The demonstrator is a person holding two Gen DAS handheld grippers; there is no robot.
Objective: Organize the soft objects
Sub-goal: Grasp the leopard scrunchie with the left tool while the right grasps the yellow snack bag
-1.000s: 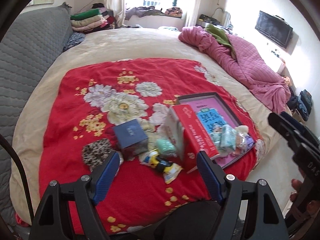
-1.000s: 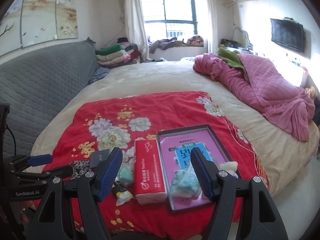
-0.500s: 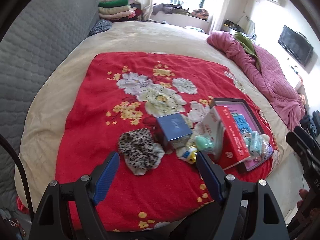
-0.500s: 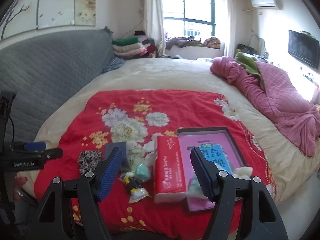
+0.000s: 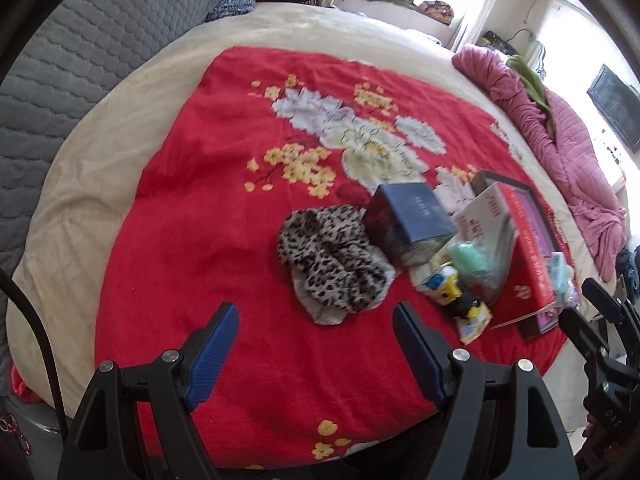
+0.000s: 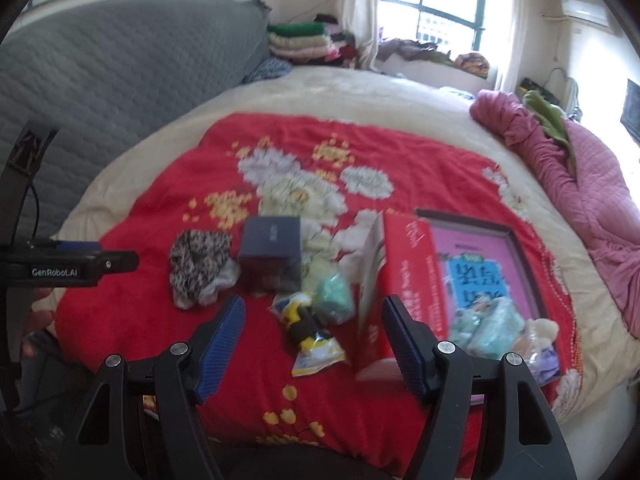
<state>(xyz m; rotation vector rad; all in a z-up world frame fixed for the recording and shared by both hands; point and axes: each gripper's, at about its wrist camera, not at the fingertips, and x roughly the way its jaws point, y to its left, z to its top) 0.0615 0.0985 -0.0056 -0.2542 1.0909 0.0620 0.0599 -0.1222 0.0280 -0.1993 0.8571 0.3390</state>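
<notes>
A leopard-print cloth (image 5: 334, 258) lies crumpled on the red floral blanket (image 5: 200, 184), just ahead of my open, empty left gripper (image 5: 316, 320). It also shows in the right wrist view (image 6: 198, 266). Beside it stand a dark blue box (image 5: 412, 218), a mint soft item (image 6: 334, 296), a yellow-black packaged toy (image 6: 310, 334) and a red tissue box (image 6: 404, 280). A shallow tray (image 6: 520, 248) at the right holds bagged soft items (image 6: 486, 326). My right gripper (image 6: 312, 314) is open and empty above the toy.
A pink quilt (image 6: 576, 184) is bunched at the bed's right side. A grey quilted headboard (image 6: 120, 80) runs along the left. Folded clothes (image 6: 300, 40) are stacked at the back. The bed's front edge is close below both grippers.
Both grippers have swung left and come lower toward the blanket. The leopard cloth now sits centred in front of the left gripper. Both stay open.
</notes>
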